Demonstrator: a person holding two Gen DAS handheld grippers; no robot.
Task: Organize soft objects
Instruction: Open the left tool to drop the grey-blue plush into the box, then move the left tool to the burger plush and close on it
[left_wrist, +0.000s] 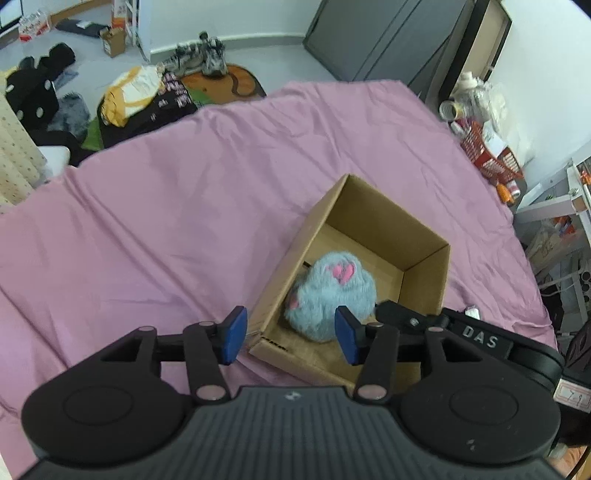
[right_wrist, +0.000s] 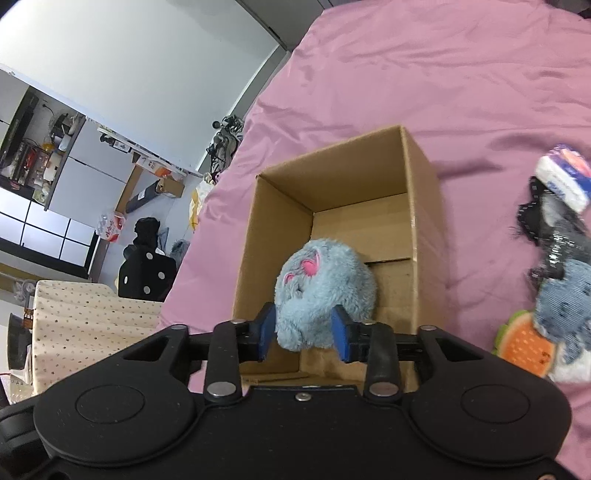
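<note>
My right tongs (right_wrist: 303, 334) squeeze the fluffy blue toy (right_wrist: 325, 291) from both sides, and it hangs just over the near end of the box (right_wrist: 424, 206). My left tongs (left_wrist: 290, 334) are wide open with nothing in them, above the box's near corner. I think I should go lower, past the rim, before I let go, so the toy does not catch on the wall. The far half of the box has room. More soft things (right_wrist: 557, 295) lie on the pink sheet (right_wrist: 461, 74), off to the right.
</note>
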